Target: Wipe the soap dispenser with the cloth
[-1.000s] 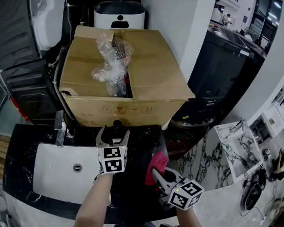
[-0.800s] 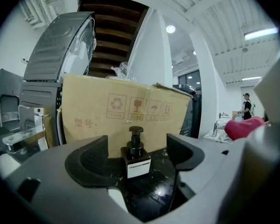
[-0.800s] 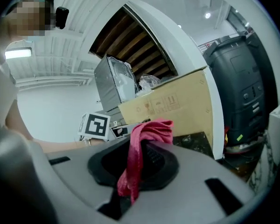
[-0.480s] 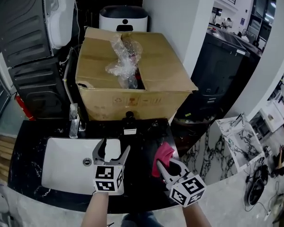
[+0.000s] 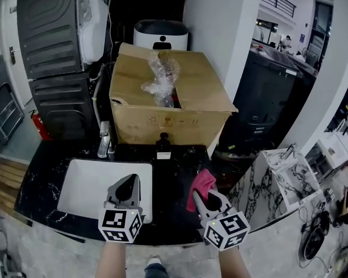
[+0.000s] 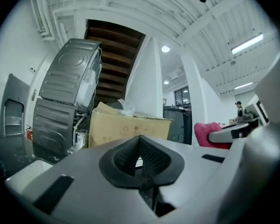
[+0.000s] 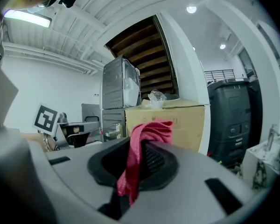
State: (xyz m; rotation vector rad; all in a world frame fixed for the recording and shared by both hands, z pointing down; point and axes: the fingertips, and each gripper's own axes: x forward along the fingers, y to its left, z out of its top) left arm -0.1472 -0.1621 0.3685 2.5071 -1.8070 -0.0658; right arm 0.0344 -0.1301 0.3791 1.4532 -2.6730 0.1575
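The soap dispenser [image 5: 163,146], a small black bottle with a white label, stands on the black counter [image 5: 174,172] just in front of a cardboard box. My left gripper [image 5: 127,183] hovers over the sink's near right corner, well short of the dispenser. Its jaws have just been closing and are now shut with nothing between them [image 6: 140,139]. My right gripper [image 5: 199,198] is shut on a pink-red cloth [image 5: 201,184], which sticks up from the jaws [image 7: 147,133] and hangs down between them. It too is well back from the dispenser, to the right.
A white sink [image 5: 84,185] with a chrome tap [image 5: 104,139] fills the counter's left. The big cardboard box [image 5: 185,106] with plastic wrap behind the dispenser blocks the back. A white pillar [image 5: 220,33] rises at the right, and the counter ends at a marble-patterned side panel [image 5: 281,175].
Both grippers have drawn back from the dispenser toward the counter's near edge. The left jaws, wide open before, have shut on nothing. The right still holds the cloth.
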